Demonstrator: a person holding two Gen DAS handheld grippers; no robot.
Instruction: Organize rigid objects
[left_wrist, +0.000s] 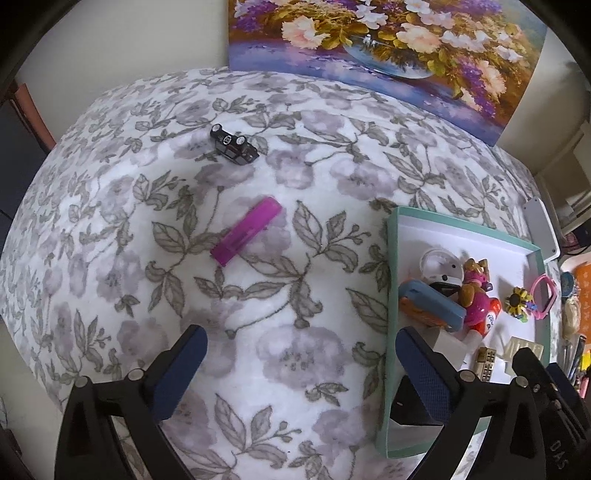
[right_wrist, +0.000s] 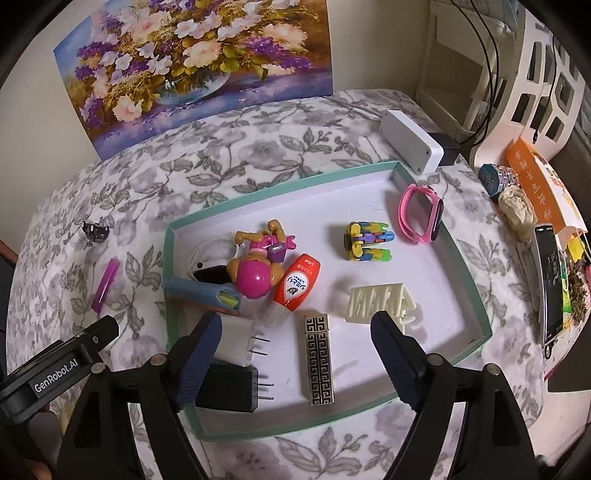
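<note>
A magenta flat bar (left_wrist: 246, 230) lies on the floral cloth ahead of my left gripper (left_wrist: 301, 373), which is open and empty. Farther back sits a small black toy car (left_wrist: 233, 144). In the right wrist view the bar (right_wrist: 106, 284) and the car (right_wrist: 95, 230) lie left of a teal-rimmed white tray (right_wrist: 168, 258). The tray holds a pink toy figure (right_wrist: 255, 262), an orange bottle (right_wrist: 297, 286), a patterned metal bar (right_wrist: 318, 360), a cream rack (right_wrist: 378, 301), a pink watch (right_wrist: 421, 214), a colourful toy (right_wrist: 365, 240) and two chargers. My right gripper (right_wrist: 295, 354) hangs open above the tray's near part.
A flower painting (right_wrist: 192, 62) leans on the wall at the back. A white box (right_wrist: 412, 140) sits behind the tray. A phone (right_wrist: 550, 280), an orange packet (right_wrist: 535, 181) and small clutter line the right edge, beside a white shelf (right_wrist: 532, 66).
</note>
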